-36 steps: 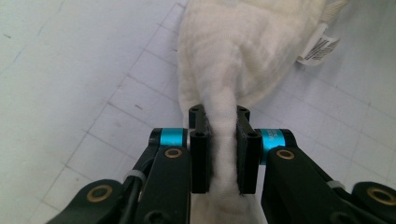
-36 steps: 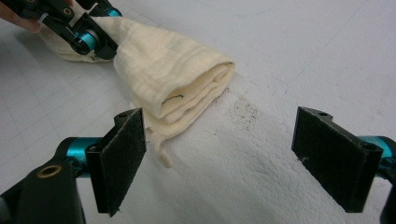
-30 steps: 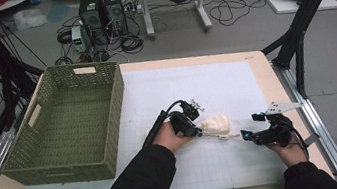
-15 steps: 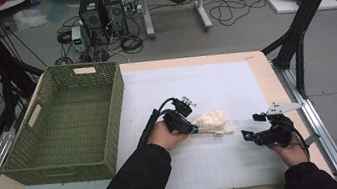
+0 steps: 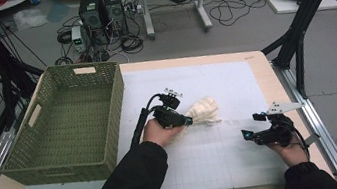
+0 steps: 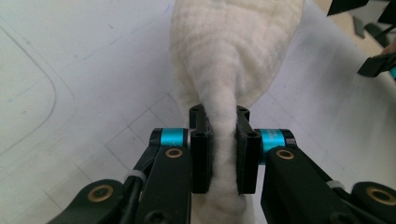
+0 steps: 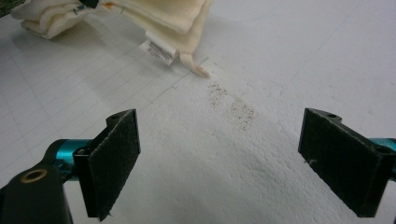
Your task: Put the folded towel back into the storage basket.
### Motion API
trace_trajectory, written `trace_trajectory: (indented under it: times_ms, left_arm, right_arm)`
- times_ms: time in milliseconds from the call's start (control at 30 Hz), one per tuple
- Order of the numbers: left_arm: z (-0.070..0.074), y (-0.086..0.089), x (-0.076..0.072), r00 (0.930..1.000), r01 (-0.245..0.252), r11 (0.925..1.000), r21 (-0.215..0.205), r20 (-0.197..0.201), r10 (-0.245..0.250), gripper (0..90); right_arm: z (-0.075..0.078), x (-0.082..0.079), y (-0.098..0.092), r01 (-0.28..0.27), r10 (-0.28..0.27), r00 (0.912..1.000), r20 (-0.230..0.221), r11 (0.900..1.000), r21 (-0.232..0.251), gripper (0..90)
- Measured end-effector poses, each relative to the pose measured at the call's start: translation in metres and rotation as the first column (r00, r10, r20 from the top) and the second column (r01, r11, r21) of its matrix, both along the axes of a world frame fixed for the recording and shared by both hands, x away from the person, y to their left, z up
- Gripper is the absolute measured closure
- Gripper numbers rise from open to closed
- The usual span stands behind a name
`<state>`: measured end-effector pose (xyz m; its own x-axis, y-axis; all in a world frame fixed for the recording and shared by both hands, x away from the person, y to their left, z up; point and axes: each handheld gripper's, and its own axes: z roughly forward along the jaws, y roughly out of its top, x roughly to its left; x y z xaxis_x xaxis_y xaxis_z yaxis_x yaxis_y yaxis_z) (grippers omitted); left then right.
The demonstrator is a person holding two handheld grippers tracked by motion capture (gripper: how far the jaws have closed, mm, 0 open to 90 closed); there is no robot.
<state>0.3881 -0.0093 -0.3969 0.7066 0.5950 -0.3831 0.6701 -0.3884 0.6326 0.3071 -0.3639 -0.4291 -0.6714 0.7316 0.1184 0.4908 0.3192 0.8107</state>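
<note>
A cream folded towel lies mid-table on the white mat. My left gripper is shut on its near end; in the left gripper view the pads pinch a bunched fold of the towel, which spreads out beyond them. My right gripper rests at the right of the mat with its jaws wide open and nothing between them. In the right gripper view the towel with its white label lies ahead at upper left, apart from the right gripper.
A green woven basket stands at the table's left, beside my left forearm. Dark specks mark the mat ahead of the right gripper. The table's right edge has a metal rail. Cables and computer cases sit on the floor beyond.
My left gripper has dragged the towel leftward, toward the basket, lifting a little. The right gripper has stayed where it was.
</note>
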Motion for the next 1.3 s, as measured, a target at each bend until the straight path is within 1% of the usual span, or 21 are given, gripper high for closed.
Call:
trace_trajectory:
  times_ms: [100, 167, 233, 267, 300, 333, 367, 400, 500, 533, 600, 667, 700, 800, 833, 1000, 1033, 1133, 1233, 1267, 1300]
  left_arm:
    - [0.002, 0.005, 0.002, 0.9998, -0.017, 0.9995, -0.026, -0.012, 0.017, 79.8]
    - [0.002, 0.007, 0.002, 0.9996, -0.022, 0.9991, -0.036, -0.02, 0.021, 79.8]
    - [0.002, 0.008, 0.003, 0.9994, -0.021, 0.9984, -0.053, -0.03, 0.019, 79.8]
    - [0.003, 0.008, 0.003, 0.9993, -0.02, 0.9983, -0.055, -0.031, 0.018, 79.8]
    - [0.002, 0.008, 0.003, 0.9988, -0.022, 0.9976, -0.066, -0.046, 0.019, 79.8]
    - [0.002, 0.008, 0.004, 0.9982, -0.02, 0.9967, -0.078, -0.058, 0.015, 79.8]
    - [0.002, 0.009, 0.004, 0.9966, -0.022, 0.9939, -0.108, -0.082, 0.013, 79.8]
    - [0.002, 0.01, 0.004, 0.9957, -0.029, 0.9923, -0.12, -0.091, 0.018, 79.8]
    - [0.003, 0.013, 0.004, 0.9949, -0.038, 0.9897, -0.138, -0.097, 0.025, 79.8]
    - [0.003, 0.014, 0.004, 0.9941, -0.046, 0.9874, -0.152, -0.104, 0.03, 79.8]
    - [0.004, 0.016, 0.004, 0.9941, -0.051, 0.9871, -0.152, -0.102, 0.035, 79.8]
    - [0.005, 0.017, 0.004, 0.9931, -0.061, 0.9842, -0.166, -0.109, 0.044, 79.8]
    - [0.006, 0.018, 0.004, 0.9929, -0.071, 0.9839, -0.164, -0.106, 0.054, 79.8]
    - [0.007, 0.019, 0.004, 0.9915, -0.083, 0.9824, -0.167, -0.113, 0.065, 79.8]
    - [0.007, 0.02, 0.004, 0.9916, -0.087, 0.9825, -0.165, -0.109, 0.07, 79.8]
    - [0.008, 0.022, 0.006, 0.9896, -0.104, 0.979, -0.175, -0.116, 0.085, 79.7]
    - [0.008, 0.022, 0.006, 0.9898, -0.109, 0.9792, -0.171, -0.11, 0.091, 79.7]
    - [0.009, 0.022, 0.005, 0.9886, -0.114, 0.9785, -0.172, -0.117, 0.095, 79.7]
    - [0.011, 0.025, 0.005, 0.9873, -0.114, 0.9753, -0.189, -0.131, 0.09, 79.7]
    - [0.013, 0.026, 0.004, 0.9847, -0.125, 0.9712, -0.203, -0.146, 0.096, 79.7]
    - [0.015, 0.028, 0.004, 0.9813, -0.13, 0.9642, -0.231, -0.169, 0.092, 79.7]
  right_arm:
    - [0.0, 0.0, 0.0, 0.001, -0.001, 1.0, -0.006, 1.0, 0.003, 12.0]
    - [0.0, 0.0, 0.0, 0.001, -0.001, 1.0, -0.004, 1.0, 0.003, 12.0]
    - [0.0, 0.0, 0.0, 0.001, -0.001, 1.0, -0.001, 1.0, 0.005, 12.0]
    - [0.0, 0.0, 0.0, 0.002, -0.002, 1.0, -0.001, 1.0, 0.005, 12.0]
    - [0.0, 0.0, 0.0, 0.0, 0.0, 1.0, 0.0, 1.0, 0.004, 12.0]
    - [0.0, 0.0, 0.0, 0.0, 0.0, 1.0, -0.006, 1.0, 0.006, 12.0]
    - [0.0, 0.0, 0.0, -0.003, 0.003, 1.0, -0.005, 1.0, 0.005, 12.0]
    - [0.0, 0.0, 0.001, -0.004, 0.004, 1.0, -0.004, 1.0, 0.006, 12.0]
    - [0.0, 0.0, 0.0, -0.003, 0.003, 1.0, 0.002, 1.0, 0.007, 12.0]
    - [0.0, 0.0, 0.0, -0.003, 0.003, 1.0, 0.002, 1.0, 0.006, 12.0]
    - [0.0, 0.0, 0.0, -0.004, 0.004, 1.0, 0.003, 1.0, 0.005, 12.0]
    - [0.0, 0.0, 0.001, -0.004, 0.004, 1.0, 0.0, 1.0, 0.006, 12.0]
    - [0.0, 0.0, 0.001, -0.003, 0.003, 1.0, -0.002, 1.0, 0.006, 12.0]
    - [0.001, 0.0, 0.001, -0.006, 0.006, 1.0, 0.001, 1.0, 0.004, 12.0]
    - [0.0, 0.0, 0.001, -0.007, 0.007, 1.0, 0.003, 1.0, 0.004, 12.0]
    - [0.0, 0.0, 0.001, -0.009, 0.009, 1.0, 0.001, 1.0, 0.004, 12.0]
    - [0.0, 0.0, 0.001, -0.009, 0.009, 1.0, 0.002, 1.0, 0.003, 12.0]
    - [0.0, 0.001, 0.001, -0.01, 0.01, 1.0, 0.002, 1.0, 0.005, 12.0]
    - [0.0, 0.0, 0.001, -0.01, 0.01, 0.9999, 0.0, 1.0, 0.006, 12.0]
    - [0.0, 0.0, 0.001, -0.012, 0.012, 0.9999, 0.001, 1.0, 0.007, 12.0]
    - [0.001, 0.0, 0.001, -0.012, 0.012, 0.9999, 0.0, 1.0, 0.01, 12.0]
